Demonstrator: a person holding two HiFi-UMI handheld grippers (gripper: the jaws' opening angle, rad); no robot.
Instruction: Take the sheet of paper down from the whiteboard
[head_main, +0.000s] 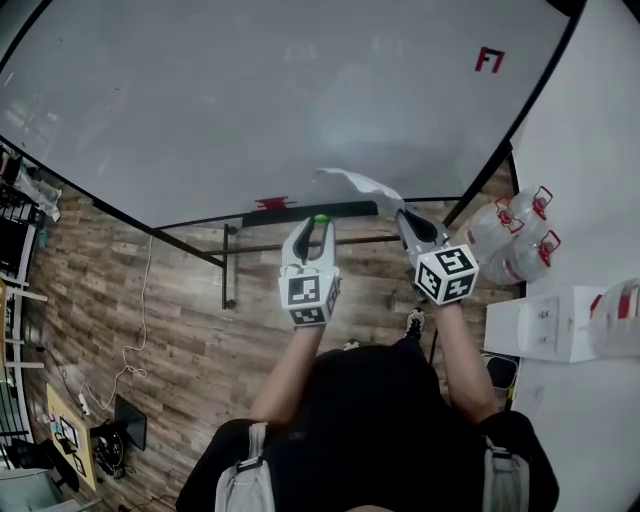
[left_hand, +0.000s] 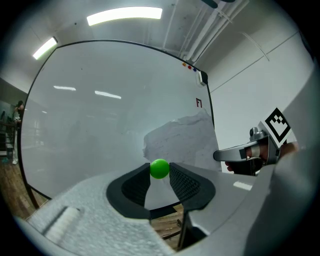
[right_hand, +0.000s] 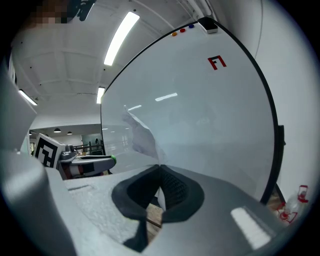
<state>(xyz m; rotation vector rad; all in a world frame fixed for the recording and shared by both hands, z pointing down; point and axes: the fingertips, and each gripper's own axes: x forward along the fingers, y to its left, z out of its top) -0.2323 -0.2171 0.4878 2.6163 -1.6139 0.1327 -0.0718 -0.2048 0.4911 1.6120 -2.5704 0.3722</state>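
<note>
A wide whiteboard (head_main: 250, 100) stands in front of me. My right gripper (head_main: 399, 214) is shut on the edge of a crumpled white sheet of paper (head_main: 358, 182), which hangs free in front of the board's lower edge. In the right gripper view the paper (right_hand: 141, 136) rises out of the closed jaws of that gripper (right_hand: 159, 168). My left gripper (head_main: 320, 224) is shut on a small green ball (head_main: 321, 218), just left of the sheet. In the left gripper view the ball (left_hand: 159, 168) sits between the pads, with the paper (left_hand: 182, 140) behind it.
A red mark (head_main: 489, 60) sits at the board's upper right. The board's tray carries a red item (head_main: 272, 203). Large water bottles (head_main: 515, 235) and a white cabinet (head_main: 545, 320) stand to the right. The board's black frame legs (head_main: 228, 265) rest on wood flooring.
</note>
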